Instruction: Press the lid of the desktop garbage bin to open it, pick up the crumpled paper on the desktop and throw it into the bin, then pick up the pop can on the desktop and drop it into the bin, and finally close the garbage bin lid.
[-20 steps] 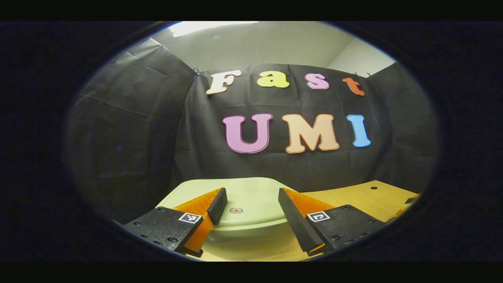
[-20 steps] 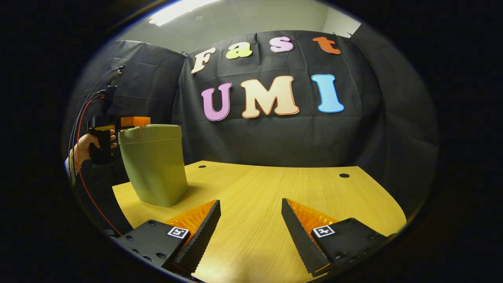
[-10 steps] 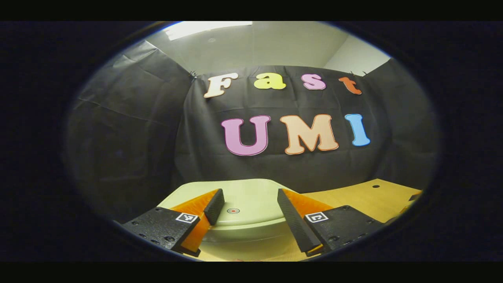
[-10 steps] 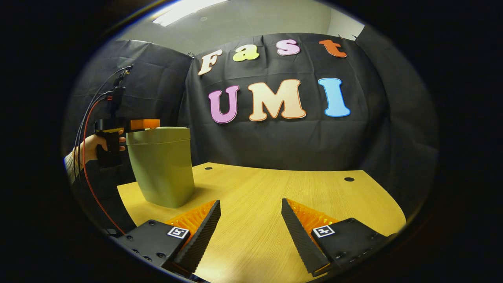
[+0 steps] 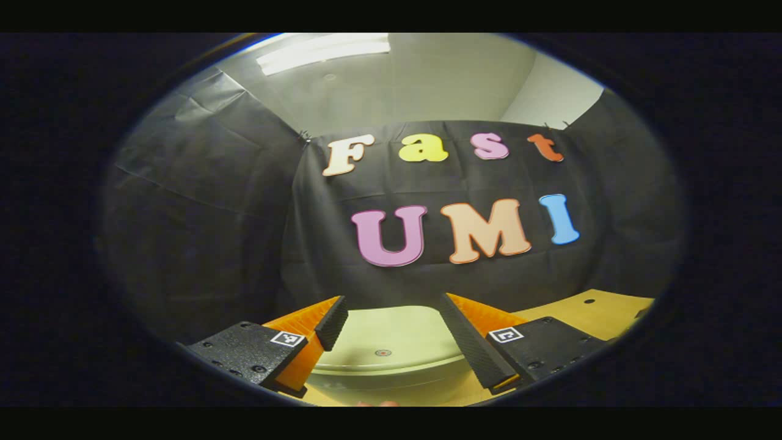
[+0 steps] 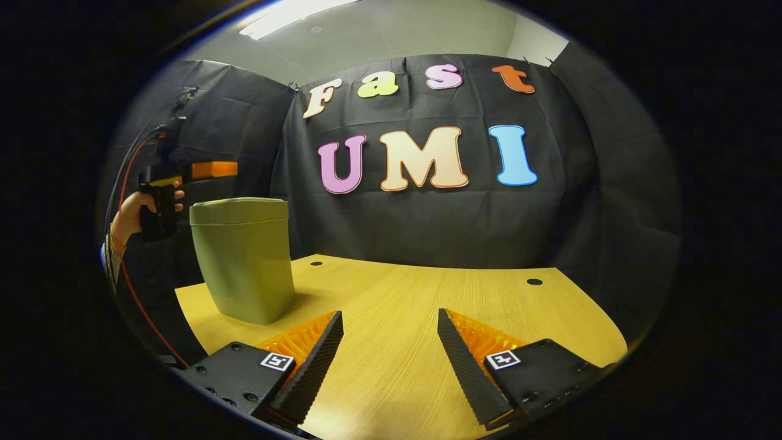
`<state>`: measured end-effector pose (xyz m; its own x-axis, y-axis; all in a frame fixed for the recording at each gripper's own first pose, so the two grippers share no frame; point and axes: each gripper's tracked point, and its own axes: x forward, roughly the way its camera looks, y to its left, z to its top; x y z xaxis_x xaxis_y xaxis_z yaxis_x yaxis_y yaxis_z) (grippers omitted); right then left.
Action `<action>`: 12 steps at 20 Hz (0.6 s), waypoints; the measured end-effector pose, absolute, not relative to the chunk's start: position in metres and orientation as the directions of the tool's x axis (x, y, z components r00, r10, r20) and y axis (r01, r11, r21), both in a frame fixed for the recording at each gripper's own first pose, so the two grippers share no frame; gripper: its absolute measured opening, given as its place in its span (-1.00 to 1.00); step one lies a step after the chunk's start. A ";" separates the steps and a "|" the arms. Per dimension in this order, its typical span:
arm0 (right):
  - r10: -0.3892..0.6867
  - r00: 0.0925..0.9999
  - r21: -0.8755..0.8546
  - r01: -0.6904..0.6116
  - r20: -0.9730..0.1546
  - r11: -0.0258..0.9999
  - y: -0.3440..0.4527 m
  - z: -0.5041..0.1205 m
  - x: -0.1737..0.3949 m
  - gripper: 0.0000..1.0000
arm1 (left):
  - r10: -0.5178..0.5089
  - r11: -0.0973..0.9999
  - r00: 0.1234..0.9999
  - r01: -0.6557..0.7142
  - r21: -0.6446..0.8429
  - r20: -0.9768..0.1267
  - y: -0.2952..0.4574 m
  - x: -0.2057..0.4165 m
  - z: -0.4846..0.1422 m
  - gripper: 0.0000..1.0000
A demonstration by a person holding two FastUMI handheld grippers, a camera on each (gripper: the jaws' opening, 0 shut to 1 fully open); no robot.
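Desk (image 6: 427,305) is carrying the garbage bin (image 6: 244,263) on its left part, standing back toward the cloth wall, probably parked off to the side to keep the middle free for pickups. Bin is sitting upright, long axis vertical, body tapering toward the base, lid (image 5: 385,339) facing straight up and lying flat on the rim, so looking closed.

Left claw (image 5: 391,327) is hovering above the bin lid, not touching it, jaws spread apart and gripping nothing; a small red dot mark (image 5: 383,352) on the lid is sitting between them. My read: it's being held high over the lid for a downward press or just clear of one, can't tell which. In the right gripper view, a hand (image 6: 131,214) is holding it beside the bin, up past lid level.

Right claw (image 6: 391,342) is idling low over bare desk, right of the bin and well apart, jaws spread, gripping nothing.
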<state>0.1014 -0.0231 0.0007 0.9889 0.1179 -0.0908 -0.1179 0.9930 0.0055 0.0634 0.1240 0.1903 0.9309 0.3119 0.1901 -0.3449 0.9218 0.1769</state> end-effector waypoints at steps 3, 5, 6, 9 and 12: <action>0.110 0.989 0.006 -0.110 -0.101 0.994 -0.021 -0.003 0.103 0.96 | 0.143 0.964 0.973 -0.178 0.196 0.180 0.064 0.061 0.177 0.88; 0.121 0.988 0.009 -0.121 -0.096 0.993 -0.015 -0.001 0.102 0.96 | 0.040 0.975 0.987 -0.073 0.211 0.156 0.029 0.056 0.157 0.87; 0.126 0.988 0.008 -0.126 -0.090 0.992 -0.011 0.001 0.101 0.96 | -0.013 0.979 0.989 -0.018 0.203 0.150 0.011 0.052 0.145 0.87; 0.137 0.988 -0.014 -0.138 -0.070 0.990 -0.001 0.007 0.100 0.96 | -0.122 0.984 0.986 0.106 0.143 0.112 -0.019 0.046 0.105 0.86; 0.148 0.987 -0.029 -0.150 -0.067 0.988 0.009 0.006 0.099 0.96 | -0.160 0.985 0.981 0.152 0.077 0.109 -0.025 0.045 0.073 0.86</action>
<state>0.0988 0.0085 0.0064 0.9867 0.1482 -0.0666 -0.1503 0.9882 -0.0288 0.0446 -0.0250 0.0727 0.9811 -0.1600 0.1086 0.1522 0.9853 0.0771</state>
